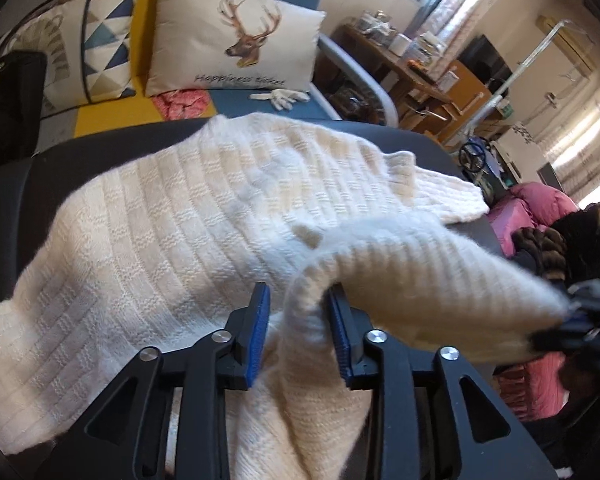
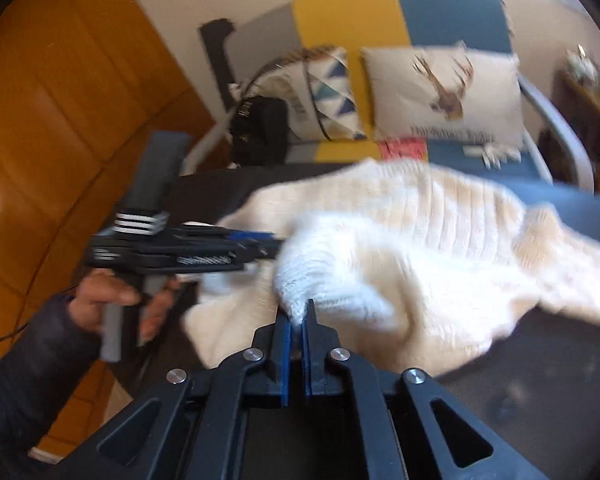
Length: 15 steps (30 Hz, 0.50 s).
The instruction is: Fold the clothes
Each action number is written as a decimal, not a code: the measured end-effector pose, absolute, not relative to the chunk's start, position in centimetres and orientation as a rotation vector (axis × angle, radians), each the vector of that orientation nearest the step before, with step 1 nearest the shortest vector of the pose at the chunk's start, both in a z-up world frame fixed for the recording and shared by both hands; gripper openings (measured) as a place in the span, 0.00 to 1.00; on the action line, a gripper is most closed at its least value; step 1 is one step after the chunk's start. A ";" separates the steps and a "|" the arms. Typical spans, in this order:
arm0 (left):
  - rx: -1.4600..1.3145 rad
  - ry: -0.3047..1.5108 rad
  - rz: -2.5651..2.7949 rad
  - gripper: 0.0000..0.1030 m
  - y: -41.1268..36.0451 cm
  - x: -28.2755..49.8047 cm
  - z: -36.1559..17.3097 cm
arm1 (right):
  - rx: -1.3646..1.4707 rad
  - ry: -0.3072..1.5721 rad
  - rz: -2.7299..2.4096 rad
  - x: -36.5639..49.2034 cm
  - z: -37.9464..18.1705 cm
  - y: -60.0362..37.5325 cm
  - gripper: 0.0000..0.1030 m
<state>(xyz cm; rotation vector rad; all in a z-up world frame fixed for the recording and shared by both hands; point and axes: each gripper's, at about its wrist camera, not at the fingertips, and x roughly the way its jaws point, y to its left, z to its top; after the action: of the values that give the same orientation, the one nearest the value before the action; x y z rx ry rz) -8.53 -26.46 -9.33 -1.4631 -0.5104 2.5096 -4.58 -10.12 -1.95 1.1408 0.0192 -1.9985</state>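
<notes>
Left gripper stands parted, a fold of the cream knit sweater draped loosely between its blue pads (unpressed, as far as shows). Rightward, the sweater sprawls across the dark table, and the right gripper is clenched on its ribbed edge.

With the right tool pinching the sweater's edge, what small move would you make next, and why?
Probably carry the right tool across toward the middle of the sweater. It is shut on a lifted fold of the knit, while the left tool is open, the cloth lying loose between its pads, so only the right one can lay that fold over the part lying on the dark table.
</notes>
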 end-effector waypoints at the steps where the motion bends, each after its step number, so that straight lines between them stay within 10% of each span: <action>1: -1.457 -0.502 2.504 0.34 -26.2 -8.5 -9.1 | 1.123 0.011 -1.984 -4.3 -0.9 -9.8 0.03; 11: -1.405 -0.457 2.465 0.34 -24.4 -8.0 -7.8 | 1.033 -0.004 -2.055 -2.6 4.5 -7.4 0.03; 15: -1.447 -0.429 2.463 0.34 -23.9 -8.5 -8.4 | 1.114 0.367 -2.383 -3.5 1.4 -6.8 0.03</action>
<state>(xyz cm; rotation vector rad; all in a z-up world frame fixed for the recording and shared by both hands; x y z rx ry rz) -8.53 -23.91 -8.41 -1.4471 -0.4288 2.4631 -3.51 -6.76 1.36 1.1137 0.3670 -2.3834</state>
